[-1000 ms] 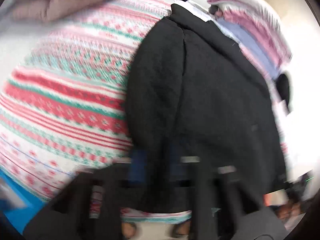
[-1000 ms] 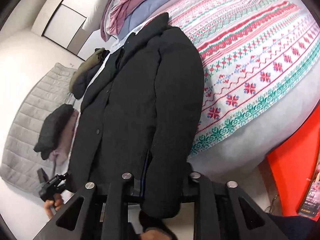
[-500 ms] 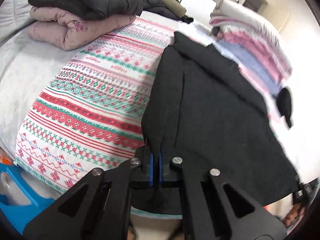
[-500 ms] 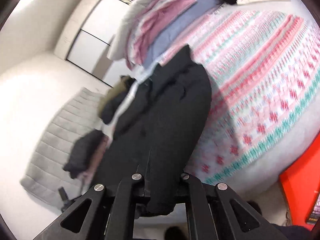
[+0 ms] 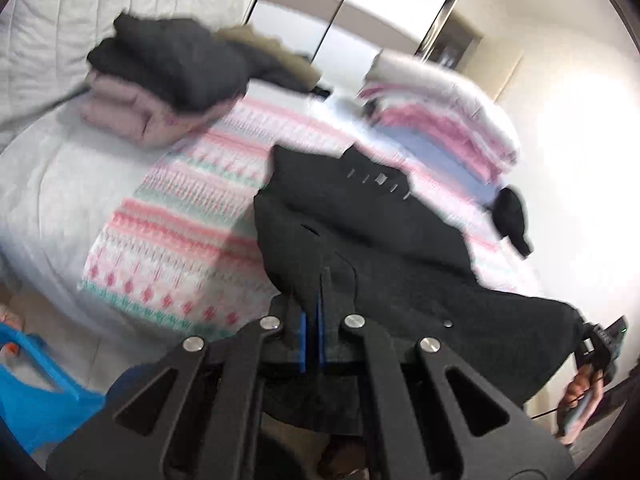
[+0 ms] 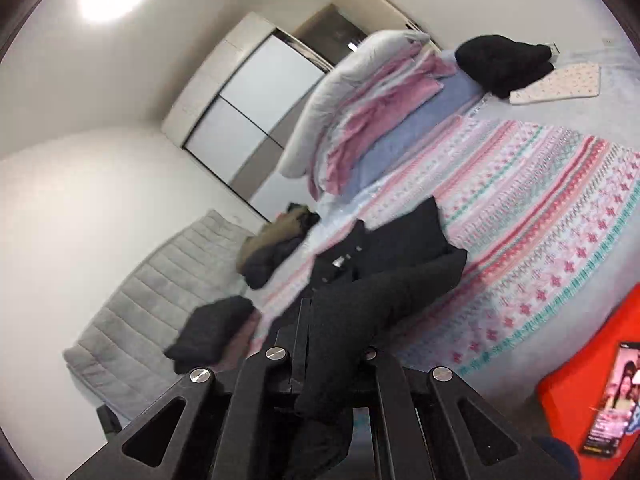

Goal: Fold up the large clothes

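Black coat (image 5: pixel 360 240): hem end raised off the patterned blanket (image 5: pixel 180 240), collar end resting on it, apparently for folding over. Left gripper (image 5: pixel 311 320): jaws nearly closed, pinching one hem corner. Right gripper (image 6: pixel 324 344): jaws clamping the other corner.

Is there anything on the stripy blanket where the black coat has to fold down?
Nothing visible: the black coat, held by both grippers, has bare patterned blanket around it. The folded clothes pile sits apart, farther back.
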{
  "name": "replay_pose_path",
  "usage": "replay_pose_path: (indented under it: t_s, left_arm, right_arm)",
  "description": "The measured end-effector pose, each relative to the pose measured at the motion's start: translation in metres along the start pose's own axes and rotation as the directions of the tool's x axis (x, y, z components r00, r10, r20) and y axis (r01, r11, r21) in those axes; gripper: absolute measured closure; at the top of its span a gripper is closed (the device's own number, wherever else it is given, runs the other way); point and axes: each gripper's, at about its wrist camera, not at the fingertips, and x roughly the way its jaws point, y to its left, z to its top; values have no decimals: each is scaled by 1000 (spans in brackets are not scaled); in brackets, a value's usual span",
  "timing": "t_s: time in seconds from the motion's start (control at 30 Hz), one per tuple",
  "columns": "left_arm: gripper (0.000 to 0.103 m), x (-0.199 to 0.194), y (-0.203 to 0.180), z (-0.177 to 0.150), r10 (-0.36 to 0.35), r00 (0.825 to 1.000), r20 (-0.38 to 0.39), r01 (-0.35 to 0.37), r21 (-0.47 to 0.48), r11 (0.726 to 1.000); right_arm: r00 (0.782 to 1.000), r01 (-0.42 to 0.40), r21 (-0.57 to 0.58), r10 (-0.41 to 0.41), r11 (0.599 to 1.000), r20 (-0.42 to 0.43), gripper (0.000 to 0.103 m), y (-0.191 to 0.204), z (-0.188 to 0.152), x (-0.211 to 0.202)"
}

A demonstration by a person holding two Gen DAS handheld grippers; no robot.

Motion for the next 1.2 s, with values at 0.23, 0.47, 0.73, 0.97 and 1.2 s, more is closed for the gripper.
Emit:
replay_pose_path:
  t_s: [0.23, 0.47, 0.73, 0.97, 1.2]
  left_arm:
    - [98, 41, 17, -6, -31, 996, -85, 22, -106, 994]
    - [98, 47, 8, 7, -16, 999, -45, 12, -97, 995]
    - [98, 77, 23, 22, -15, 994, -105, -4, -178, 984]
    - [98, 90, 14, 67, -47, 997, -69, 30, -218, 975]
    - [98, 121, 13, 99, -34, 997, -67, 16, -250, 968]
  right_arm:
    - [996, 32, 28, -29, 999, -84, 97, -17, -19, 42]
    - [1000, 9, 61, -8, 998, -18, 96, -17, -7, 53]
    - [996, 25, 155, -12, 988, -86, 95, -44, -3, 103]
    - [998, 17, 169, -7, 986, -60, 95, -41, 30, 136]
    - [999, 25, 218, -13, 976, -53, 95, -51, 59, 173]
